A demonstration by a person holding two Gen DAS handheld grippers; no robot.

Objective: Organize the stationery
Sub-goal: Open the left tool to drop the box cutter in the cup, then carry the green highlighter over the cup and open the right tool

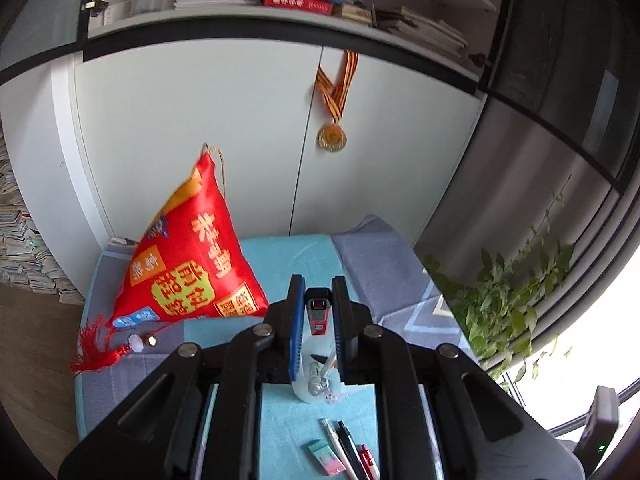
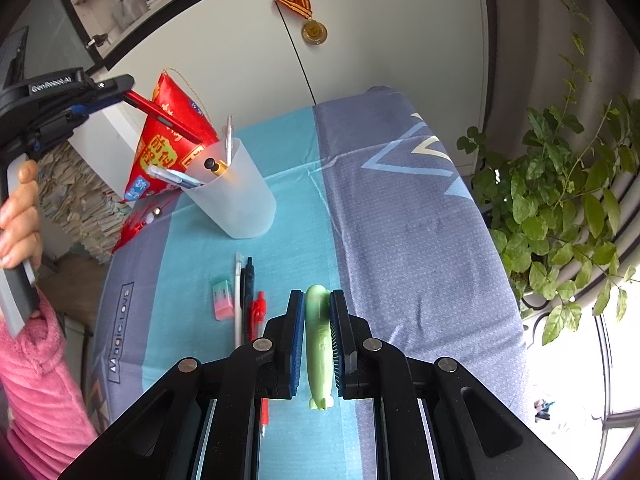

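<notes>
Left gripper (image 1: 316,312): closed on a red pen (image 1: 318,312), which is seen end-on at lower centre of the left wrist view. In the right wrist view the same gripper (image 2: 120,88) is seen at upper left, raised above the cup, with the pen (image 2: 160,117) slanting down toward the cup's rim.
Right gripper (image 2: 317,320): closed on a green pen (image 2: 318,344), which is held lengthwise between the blue pads at lower centre.
Cup (image 2: 236,192): a frosted cup is stood upright on the teal strip, left of centre; several pens are leaned inside it. In the left wrist view it (image 1: 310,380) is glimpsed below the jaws.
Loose items: an eraser (image 2: 222,299), a white pen (image 2: 238,300), a dark pen (image 2: 248,284) and a small red pen (image 2: 258,312) are laid side by side on the cloth below the cup, just left of the right gripper.
Cloth (image 2: 400,216): the table is covered in teal and grey-blue.
Red pouch (image 2: 168,140): it is propped behind the cup, at upper left.
Medal (image 2: 314,32): it is hung on the white cabinet door at top centre.
Plant (image 2: 560,200): it is seen at the right edge.
</notes>
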